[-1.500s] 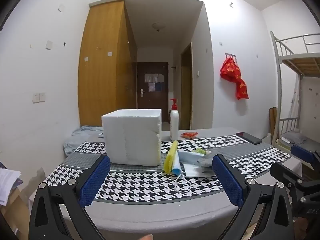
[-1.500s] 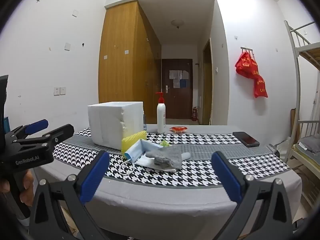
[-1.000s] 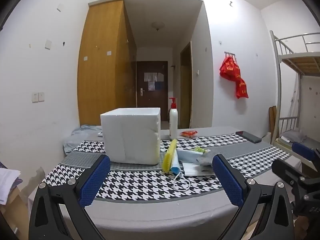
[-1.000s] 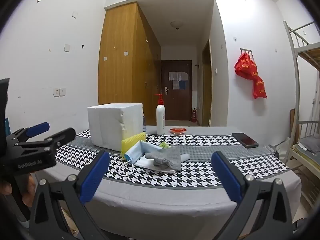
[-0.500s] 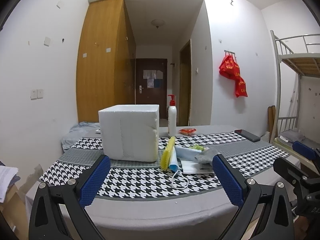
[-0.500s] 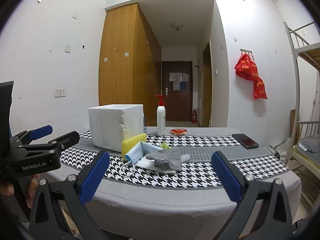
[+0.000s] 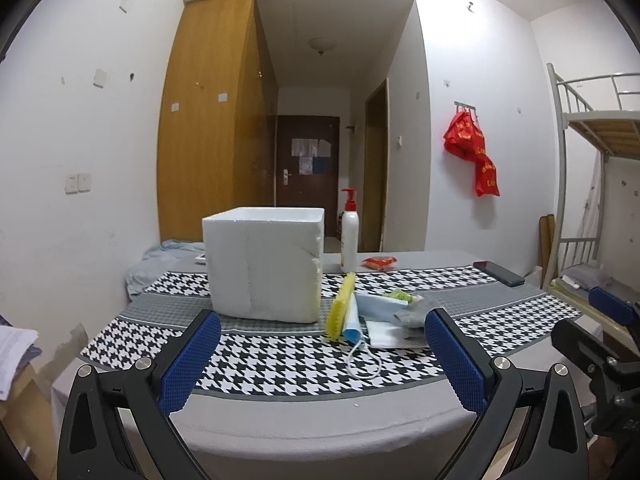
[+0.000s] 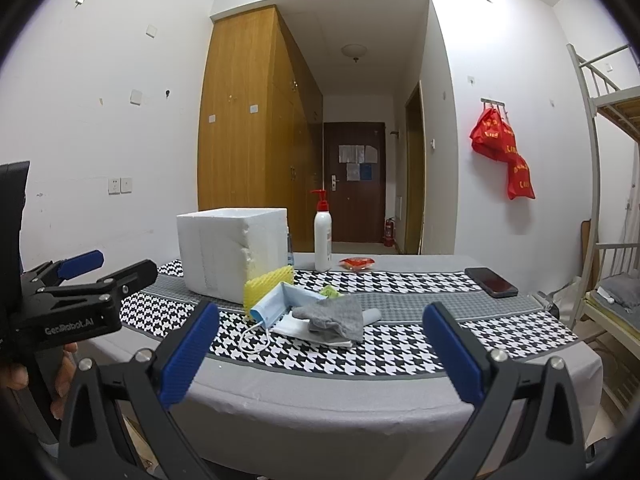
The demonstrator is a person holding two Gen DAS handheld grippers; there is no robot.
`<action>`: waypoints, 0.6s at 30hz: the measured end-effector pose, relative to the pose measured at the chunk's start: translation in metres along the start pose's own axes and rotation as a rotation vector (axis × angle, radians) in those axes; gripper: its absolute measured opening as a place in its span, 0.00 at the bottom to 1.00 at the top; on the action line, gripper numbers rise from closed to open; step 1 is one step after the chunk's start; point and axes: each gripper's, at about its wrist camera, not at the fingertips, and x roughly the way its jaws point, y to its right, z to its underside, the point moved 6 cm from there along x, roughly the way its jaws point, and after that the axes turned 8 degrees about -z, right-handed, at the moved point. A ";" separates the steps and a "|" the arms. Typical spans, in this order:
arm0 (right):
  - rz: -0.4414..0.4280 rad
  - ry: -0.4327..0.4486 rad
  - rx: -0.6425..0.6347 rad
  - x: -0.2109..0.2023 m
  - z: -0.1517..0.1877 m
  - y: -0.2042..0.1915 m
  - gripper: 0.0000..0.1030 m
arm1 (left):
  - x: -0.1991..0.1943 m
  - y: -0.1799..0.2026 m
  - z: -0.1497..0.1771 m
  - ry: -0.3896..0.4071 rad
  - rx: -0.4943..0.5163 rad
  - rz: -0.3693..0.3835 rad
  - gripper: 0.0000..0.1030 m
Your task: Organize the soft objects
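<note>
Soft things lie in one heap on the surface point(image 8: 320, 392), about mid-width, just right of the white foam box point(image 8: 232, 254) and touching its near right corner: yellow sponge point(image 8: 267, 285) standing on edge against the box; blue face mask point(image 8: 276, 304) leaning beside it, ear loop trailing toward the near edge; grey cloth point(image 8: 334, 316) draped over a white sheet, rightmost of the heap.

Both hand-held grippers hover off the near edge, short of the surface, aimed across it. Right hand-held gripper point(image 8: 320, 350): heap sits dead ahead between its fingers, beyond them; jaws spread wide, empty, touching nothing. Left hand-held gripper point(image 7: 322, 356): heap lies ahead and slightly right, box ahead and slightly left; jaws likewise wide, released, nothing held.

Judgement: right side is squarer to the heap, so probably the better placed for the first pick. Heap's long axis runs roughly parallel to the near edge, sponge end to cloth end; grey cloth is the nearest loose piece.
</note>
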 end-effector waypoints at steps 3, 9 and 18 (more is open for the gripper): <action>0.002 0.002 -0.002 0.000 0.000 -0.001 1.00 | 0.001 0.000 0.001 -0.004 0.003 -0.004 0.99; 0.004 0.002 -0.001 0.001 0.001 -0.002 1.00 | 0.001 -0.002 0.000 -0.008 -0.007 -0.011 0.99; 0.004 0.002 -0.002 0.001 0.000 0.000 1.00 | 0.002 -0.004 0.001 -0.008 0.005 -0.034 0.99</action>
